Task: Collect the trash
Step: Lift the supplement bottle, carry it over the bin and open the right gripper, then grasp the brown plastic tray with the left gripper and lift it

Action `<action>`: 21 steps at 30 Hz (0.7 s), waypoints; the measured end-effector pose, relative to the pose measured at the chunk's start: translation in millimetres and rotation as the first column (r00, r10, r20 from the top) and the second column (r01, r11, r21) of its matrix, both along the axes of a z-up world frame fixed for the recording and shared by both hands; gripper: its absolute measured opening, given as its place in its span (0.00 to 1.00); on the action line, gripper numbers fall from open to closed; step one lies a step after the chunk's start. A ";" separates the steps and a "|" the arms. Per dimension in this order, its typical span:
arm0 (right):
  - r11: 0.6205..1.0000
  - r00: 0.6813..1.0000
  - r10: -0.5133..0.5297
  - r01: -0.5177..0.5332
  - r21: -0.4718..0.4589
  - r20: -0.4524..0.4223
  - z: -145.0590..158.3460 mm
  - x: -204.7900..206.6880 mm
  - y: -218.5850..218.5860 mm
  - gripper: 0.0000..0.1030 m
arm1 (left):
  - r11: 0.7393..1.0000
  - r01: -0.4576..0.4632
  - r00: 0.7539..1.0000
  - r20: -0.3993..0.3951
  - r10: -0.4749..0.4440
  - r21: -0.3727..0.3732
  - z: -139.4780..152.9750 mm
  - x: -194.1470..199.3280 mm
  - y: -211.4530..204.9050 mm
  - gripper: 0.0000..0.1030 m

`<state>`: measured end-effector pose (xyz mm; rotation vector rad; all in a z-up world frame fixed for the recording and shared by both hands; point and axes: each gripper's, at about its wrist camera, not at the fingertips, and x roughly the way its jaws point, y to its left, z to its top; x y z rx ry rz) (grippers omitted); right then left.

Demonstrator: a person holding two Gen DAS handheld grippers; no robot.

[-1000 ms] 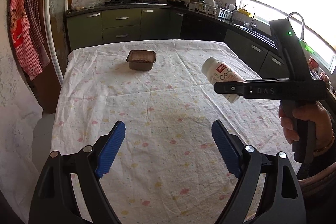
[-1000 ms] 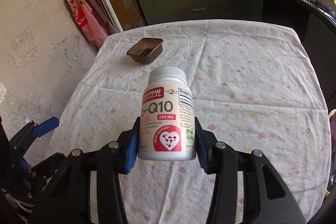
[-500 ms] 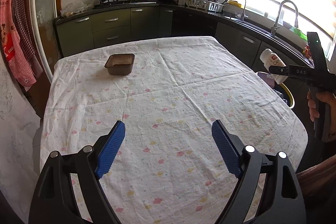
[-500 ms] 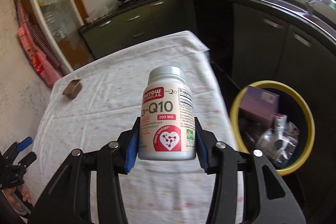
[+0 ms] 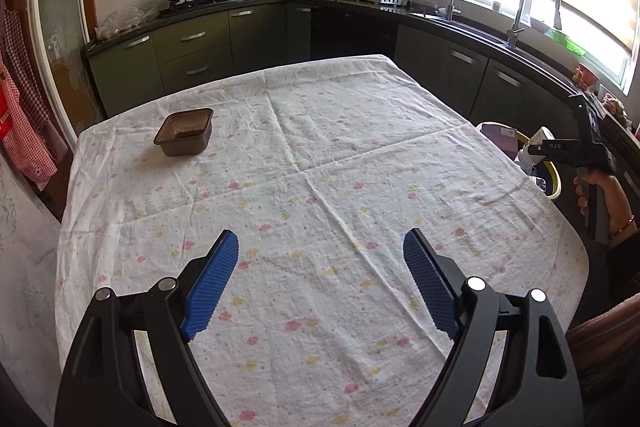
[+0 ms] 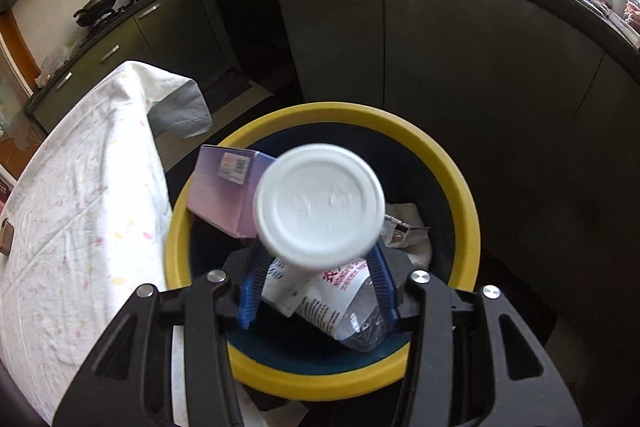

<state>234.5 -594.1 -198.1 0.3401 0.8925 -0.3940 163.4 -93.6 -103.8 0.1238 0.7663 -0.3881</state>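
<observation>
My right gripper (image 6: 316, 287) is over the yellow-rimmed trash bin (image 6: 464, 195) beside the table. The white pill bottle (image 6: 318, 205) sits between its blue pads, tipped cap-first toward the camera and blurred; the jaws look slightly wider than the bottle. In the left wrist view the right gripper (image 5: 538, 149) and the bottle (image 5: 538, 139) hang above the bin (image 5: 554, 183) at the table's right edge. My left gripper (image 5: 320, 279) is open and empty above the near part of the table. A brown plastic tray (image 5: 185, 131) sits at the far left of the table.
The bin holds a purple box (image 6: 224, 191), a crumpled plastic bag (image 6: 344, 307) and other wrappers. The table (image 5: 320, 167) has a white flowered cloth. Dark kitchen cabinets (image 6: 440, 67) stand close behind the bin. A sink and counter (image 5: 520, 27) run along the right wall.
My right gripper carried the bottle off the table's right edge to above the bin and pointed down. The bottle has tilted cap-first between the pads. The left gripper stayed open.
</observation>
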 end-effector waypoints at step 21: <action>0.995 0.978 0.085 -0.095 0.040 0.192 50.2 -38.8 35.4 0.58 | 0.999 -0.040 0.999 -0.030 0.041 0.027 -5.3 35.4 16.5 0.87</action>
